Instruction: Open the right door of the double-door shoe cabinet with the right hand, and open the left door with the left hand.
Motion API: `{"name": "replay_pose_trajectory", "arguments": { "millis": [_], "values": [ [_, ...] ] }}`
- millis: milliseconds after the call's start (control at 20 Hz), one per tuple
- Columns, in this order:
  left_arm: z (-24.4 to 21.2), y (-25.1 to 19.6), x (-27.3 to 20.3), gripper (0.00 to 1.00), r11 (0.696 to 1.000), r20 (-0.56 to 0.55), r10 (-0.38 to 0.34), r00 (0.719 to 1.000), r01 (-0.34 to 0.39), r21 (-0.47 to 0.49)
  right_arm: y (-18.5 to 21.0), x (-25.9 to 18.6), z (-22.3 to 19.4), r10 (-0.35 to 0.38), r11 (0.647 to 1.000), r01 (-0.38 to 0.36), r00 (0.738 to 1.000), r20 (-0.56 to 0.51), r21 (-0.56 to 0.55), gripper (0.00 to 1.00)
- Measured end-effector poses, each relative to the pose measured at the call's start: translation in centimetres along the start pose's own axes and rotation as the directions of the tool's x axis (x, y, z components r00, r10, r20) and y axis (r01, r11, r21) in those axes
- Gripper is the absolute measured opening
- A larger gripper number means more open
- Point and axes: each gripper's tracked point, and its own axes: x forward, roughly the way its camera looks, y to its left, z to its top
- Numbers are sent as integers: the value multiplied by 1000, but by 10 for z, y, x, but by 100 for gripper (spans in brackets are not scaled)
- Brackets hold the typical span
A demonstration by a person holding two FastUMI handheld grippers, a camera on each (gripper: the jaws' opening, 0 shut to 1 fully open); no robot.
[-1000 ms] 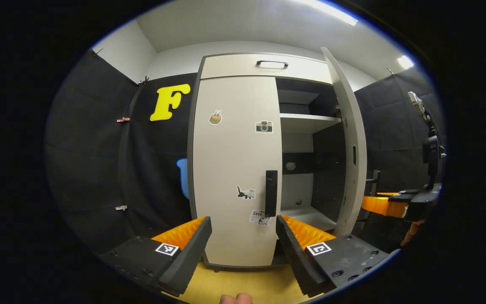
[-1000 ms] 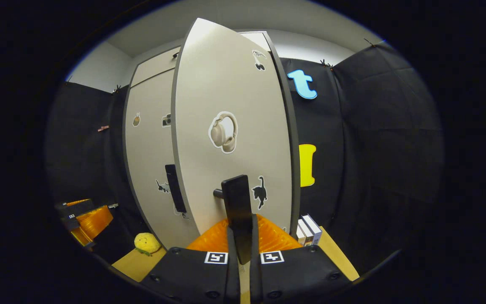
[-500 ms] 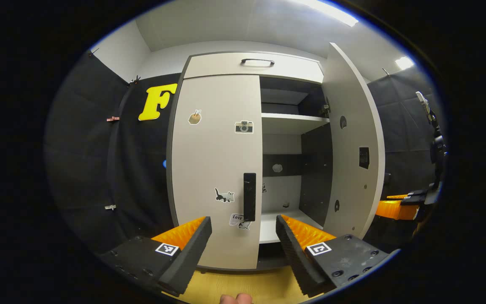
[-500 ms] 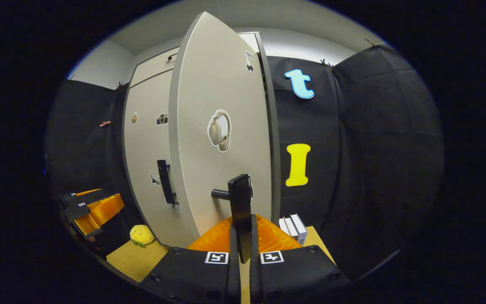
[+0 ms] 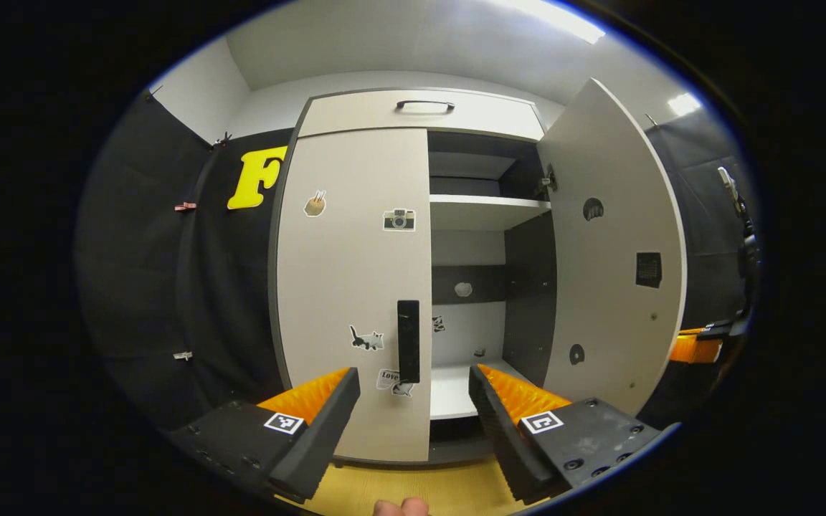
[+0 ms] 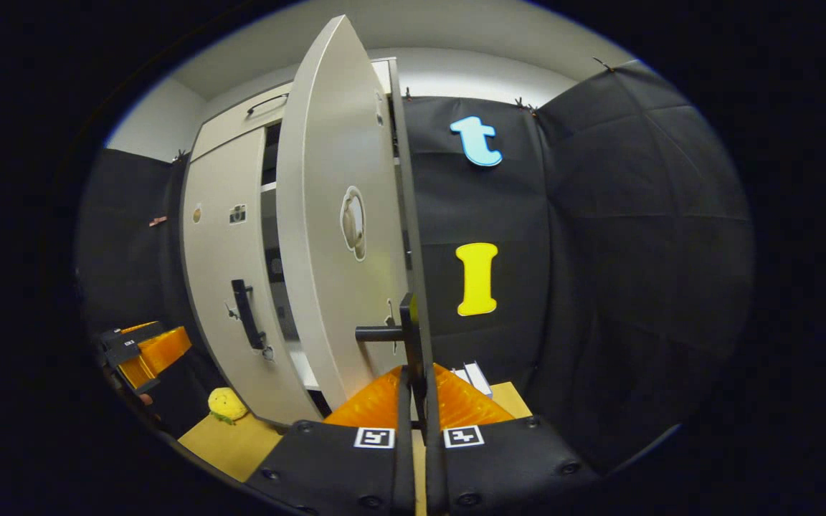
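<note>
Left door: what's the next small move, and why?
Probably ease the left tongs forward onto the left door's handle and close on it. The right door already stands wide open, the right tongs shut on its handle, while the left door is shut and the left tongs hang open just short of its handle.

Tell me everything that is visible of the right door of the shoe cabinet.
The right door is a tall, flat panel, pale beige and matte, like laminated board. It stands swung wide open on its hinges at the cabinet's right edge, so the left gripper view shows its inner face with a few dark round marks and a dark square patch. The right gripper view shows its outer face, with a headphone sticker and a dark bar handle on a short post. The right gripper is shut on this handle.
</note>
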Motion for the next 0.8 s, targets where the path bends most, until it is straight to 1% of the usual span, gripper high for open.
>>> {"name": "replay_pose_trajectory", "arguments": {
  "millis": [50,100,150,200,350,450,550,600,650,700,750,800],
  "values": [
    [1,-1,0,95,1000,1,0,1000,0,1,2,1,2,22,1000,-22,1000,-3,19,7],
    [2,-3,1,94,1000,1,0,1000,0,1,9,0,-2,52,997,-50,998,-30,54,6],
    [3,-4,1,94,1000,1,0,1000,0,2,15,-6,-1,62,995,-60,998,-16,83,6],
    [2,-6,2,94,1000,-1,0,1000,0,5,19,-5,-4,65,995,-63,998,-24,84,7],
    [2,-8,5,94,1000,-6,1,1000,-1,15,9,-4,0,62,996,-60,998,-20,67,7],
    [0,-8,9,94,1000,-11,6,1000,-6,23,8,-6,-2,59,996,-56,998,-31,69,11],
    [-2,-8,17,94,1000,-20,7,1000,-6,22,3,-14,-3,46,997,-44,998,-35,65,16],
    [-3,-8,21,94,1000,-24,7,1000,-6,22,1,-18,-4,42,997,-39,998,-37,64,25],
    [-4,-8,26,94,1000,-27,8,1000,-8,27,-4,-22,-4,31,998,-29,999,-37,61,30],
    [-3,-6,31,94,999,-26,11,1000,-10,36,-9,-27,-3,18,998,-16,999,-31,55,39],
    [-4,-6,36,94,999,-25,14,1000,-13,47,-13,-30,-1,0,999,1,1000,-24,46,44],
    [-4,-5,42,94,999,-23,14,1000,-13,53,-16,-34,1,-5,999,6,1000,-9,39,58]
  ]
}}
